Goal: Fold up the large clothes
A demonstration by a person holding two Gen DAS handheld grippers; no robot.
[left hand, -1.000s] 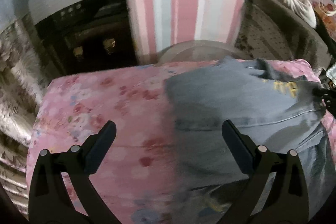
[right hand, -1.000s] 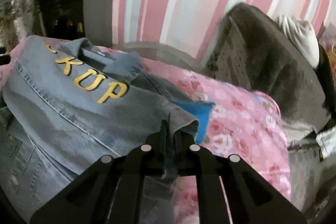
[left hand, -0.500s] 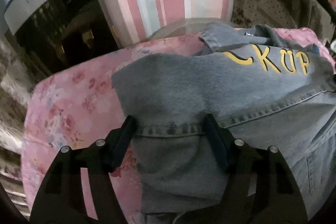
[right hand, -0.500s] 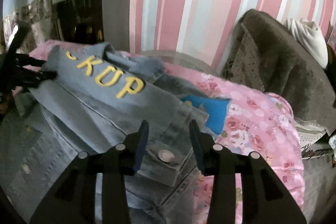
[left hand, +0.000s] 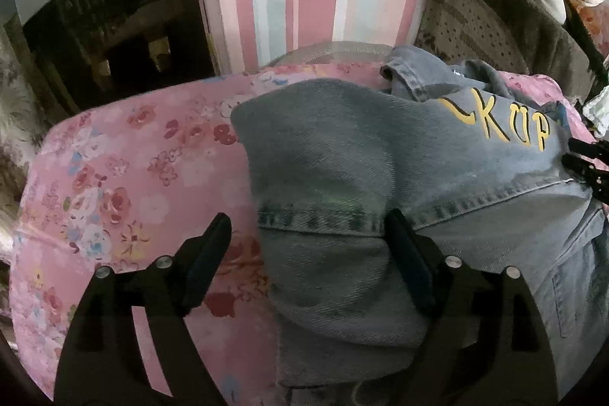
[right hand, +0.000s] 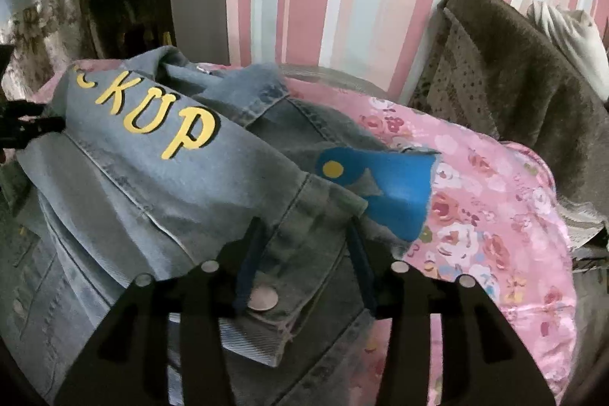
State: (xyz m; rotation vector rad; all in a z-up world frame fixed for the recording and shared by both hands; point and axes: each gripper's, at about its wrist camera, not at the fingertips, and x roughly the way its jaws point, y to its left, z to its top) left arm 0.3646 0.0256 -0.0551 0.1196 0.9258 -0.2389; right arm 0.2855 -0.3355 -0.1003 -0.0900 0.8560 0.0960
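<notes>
Both grippers low, jaws apart, denim jacket (left hand: pixel 342 155)

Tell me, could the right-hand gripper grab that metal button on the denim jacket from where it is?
Probably yes. The right gripper is open, and the metal button on the denim jacket lies uncovered just inside its left finger, with nothing in between.

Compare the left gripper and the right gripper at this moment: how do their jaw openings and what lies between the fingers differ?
The left gripper gapes wide; the right gripper is open more narrowly. The left spans the jacket's stitched hem fold and some pink floral bedspread; the right straddles a buttoned cuff, all denim. Both are open, gripping nothing, low over the same jacket.
</notes>
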